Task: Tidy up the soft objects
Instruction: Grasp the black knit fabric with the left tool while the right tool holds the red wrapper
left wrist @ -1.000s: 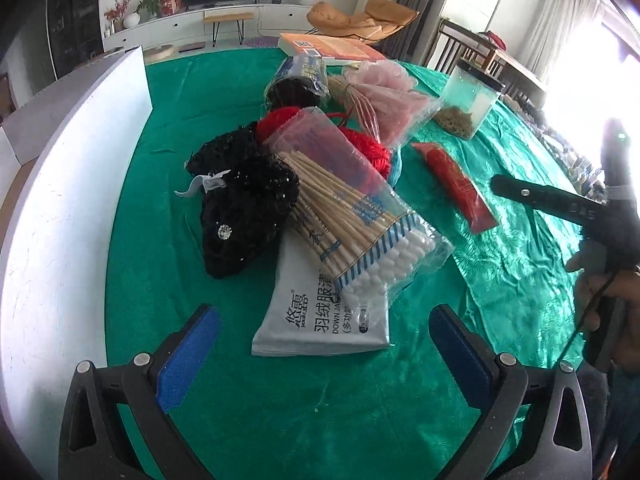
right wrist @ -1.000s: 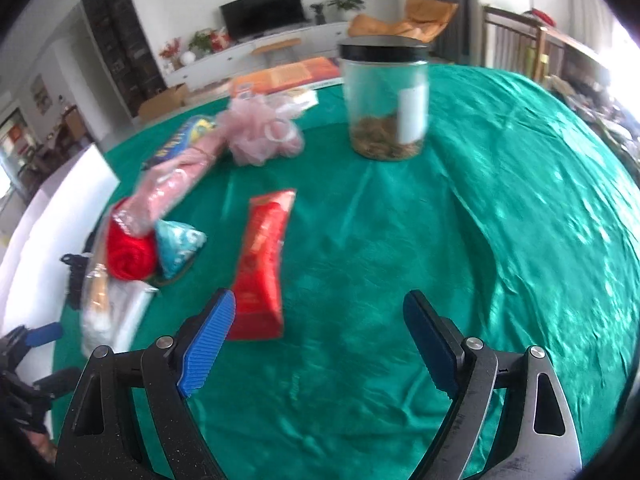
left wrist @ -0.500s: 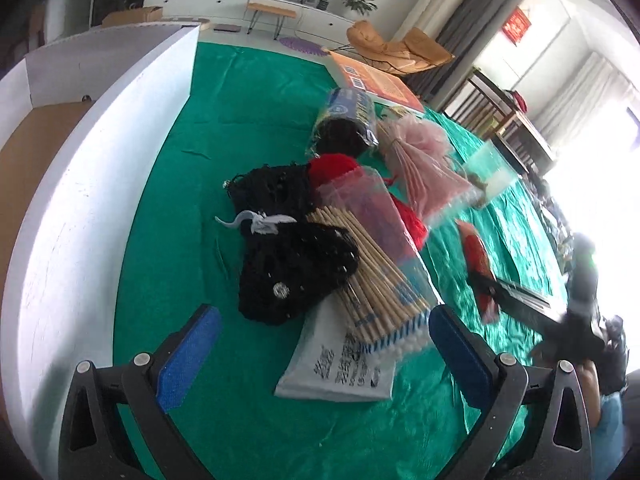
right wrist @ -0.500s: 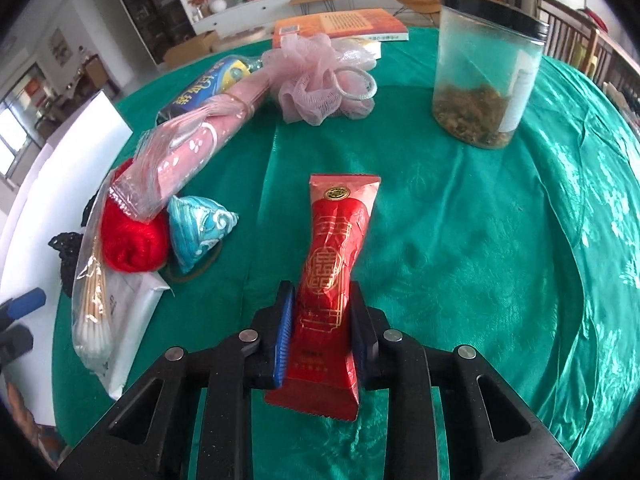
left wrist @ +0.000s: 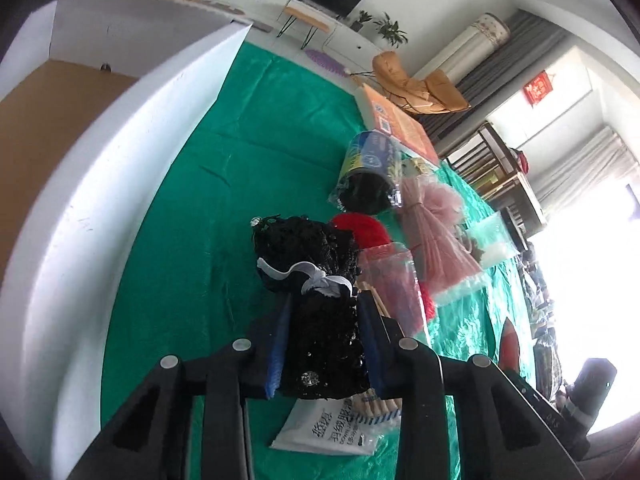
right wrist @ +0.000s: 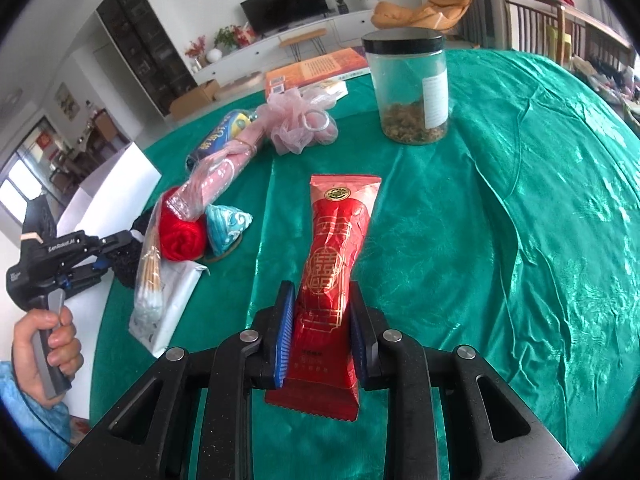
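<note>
A black sequined fabric piece [left wrist: 308, 240] with a white ribbon lies on the green cloth beside a white box [left wrist: 100, 160]. My left gripper [left wrist: 325, 308] is shut on its near half, both blue pads pressing into the fabric. In the right wrist view the left gripper [right wrist: 120, 242] shows at the left edge, held by a hand. A long red foil packet [right wrist: 340, 220] lies lengthwise on the cloth. Both pads of my right gripper [right wrist: 320, 292] pinch the packet's near end, and so it is shut on it.
Beside the black piece lie red yarn [right wrist: 180, 236], a cotton swab bag [right wrist: 148, 276] on a white packet [right wrist: 172, 300], a blue pouch [right wrist: 228, 224], a pink bagged umbrella [right wrist: 220, 172] and a pink mesh pouf [right wrist: 300, 120]. A lidded jar [right wrist: 412, 92] and a book [right wrist: 316, 68] stand farther back.
Both grippers went from wide open to shut: the right one moved left onto the red packet, the left one rolled, moved forward and clamped the black sequined piece.
</note>
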`<state>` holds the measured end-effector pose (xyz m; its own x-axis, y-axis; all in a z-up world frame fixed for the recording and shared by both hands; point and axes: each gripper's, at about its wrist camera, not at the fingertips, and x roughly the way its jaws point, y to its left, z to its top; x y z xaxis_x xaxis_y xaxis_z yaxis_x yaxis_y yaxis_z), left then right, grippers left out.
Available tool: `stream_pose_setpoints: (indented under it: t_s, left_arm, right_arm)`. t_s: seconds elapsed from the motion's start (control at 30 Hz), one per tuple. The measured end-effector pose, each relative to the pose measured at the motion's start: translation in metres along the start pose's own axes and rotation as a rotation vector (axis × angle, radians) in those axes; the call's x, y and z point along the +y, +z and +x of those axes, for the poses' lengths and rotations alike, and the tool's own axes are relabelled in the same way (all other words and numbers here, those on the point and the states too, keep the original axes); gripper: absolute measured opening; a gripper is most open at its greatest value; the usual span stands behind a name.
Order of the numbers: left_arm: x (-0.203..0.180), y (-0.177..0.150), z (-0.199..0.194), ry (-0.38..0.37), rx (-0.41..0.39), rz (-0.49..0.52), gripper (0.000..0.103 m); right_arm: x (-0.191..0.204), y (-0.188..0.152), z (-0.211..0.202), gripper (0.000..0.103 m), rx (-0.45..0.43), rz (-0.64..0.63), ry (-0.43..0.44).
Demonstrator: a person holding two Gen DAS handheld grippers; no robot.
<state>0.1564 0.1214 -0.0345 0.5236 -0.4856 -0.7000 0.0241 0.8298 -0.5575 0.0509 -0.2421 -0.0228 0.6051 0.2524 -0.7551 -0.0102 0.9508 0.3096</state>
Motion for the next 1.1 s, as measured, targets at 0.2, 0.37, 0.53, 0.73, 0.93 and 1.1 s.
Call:
stream_pose_setpoints:
  t_s: [0.2,0.37,0.53,0.73,0.93,1.1]
  left_arm:
    - [-0.003,-0.003,-0.045,-0.088,-0.055,-0.001,0.025]
    - [-0.011,0.006,-0.079,-0.088,-0.094,0.070,0.025]
    - [-0.033,-0.011,-0.052,0.045,0.016,0.227,0.026]
    - [-0.014,-0.033,0.016,0.133,0.080,0.131,0.027]
    - [-0.025,-0.032,0.010,0.137,0.042,0.124,0.049]
    - [-0.038,-0.029,-0.015,0.119,-0.025,0.212,0.103]
  right_arm:
    - [0.025,0.012,-0.021,0.027,-0.035,-0.027,0.055]
    - [0.055,0.019,-0.030,0.027,-0.047,-0.072,0.098]
    - [0.068,0.018,-0.025,0.027,-0.040,-0.084,0.112]
    - [0.071,0.003,-0.025,0.027,-0.019,-0.093,0.130]
    - [0.061,-0.006,-0.029,0.027,-0.018,-0.088,0.138]
    - [0.056,-0.009,-0.027,0.027,-0.024,-0.063,0.159]
